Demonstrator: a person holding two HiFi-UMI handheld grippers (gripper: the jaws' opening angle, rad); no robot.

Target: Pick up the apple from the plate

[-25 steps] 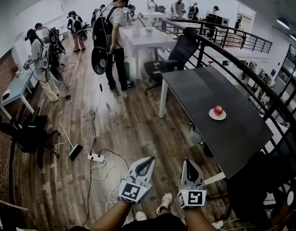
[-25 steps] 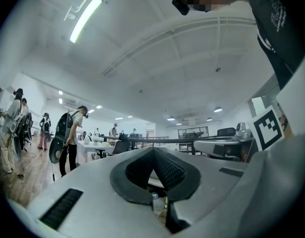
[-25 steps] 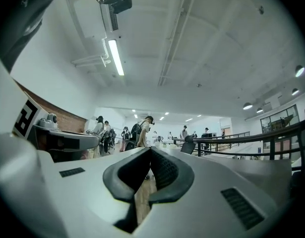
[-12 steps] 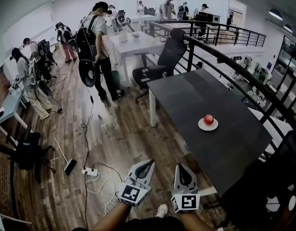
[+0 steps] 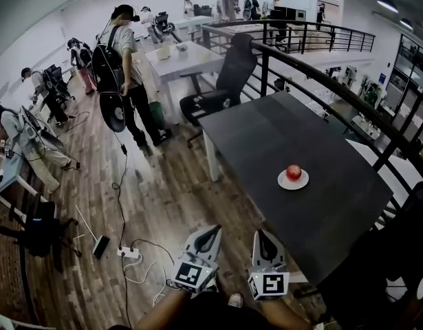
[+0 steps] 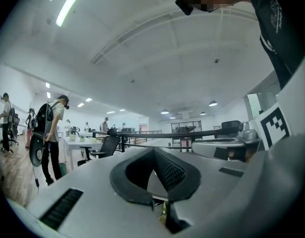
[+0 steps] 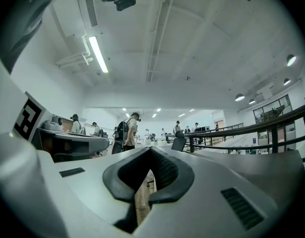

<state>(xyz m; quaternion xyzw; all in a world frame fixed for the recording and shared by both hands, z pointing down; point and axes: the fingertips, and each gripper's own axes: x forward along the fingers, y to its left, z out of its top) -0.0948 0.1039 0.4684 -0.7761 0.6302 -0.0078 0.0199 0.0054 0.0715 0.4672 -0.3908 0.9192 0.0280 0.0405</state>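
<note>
Left gripper (image 5: 212, 231) and right gripper (image 5: 263, 234) had neared the dark surface (image 5: 280, 129), fingers (image 7: 172, 175) pressed together, empty. The apple (image 5: 294, 172) on its plate (image 5: 283, 183) lay ahead and rightward, nearer the right gripper.

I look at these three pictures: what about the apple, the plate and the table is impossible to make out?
- Apple, head view: too small to show stem or bruises.
- Plate, head view: its middle is covered by the apple.
- Both gripper views: apple and plate appear in neither; the bodies of the left gripper and right gripper fill the lower frame.
- Space under the table, head view: hidden by the tabletop.
</note>
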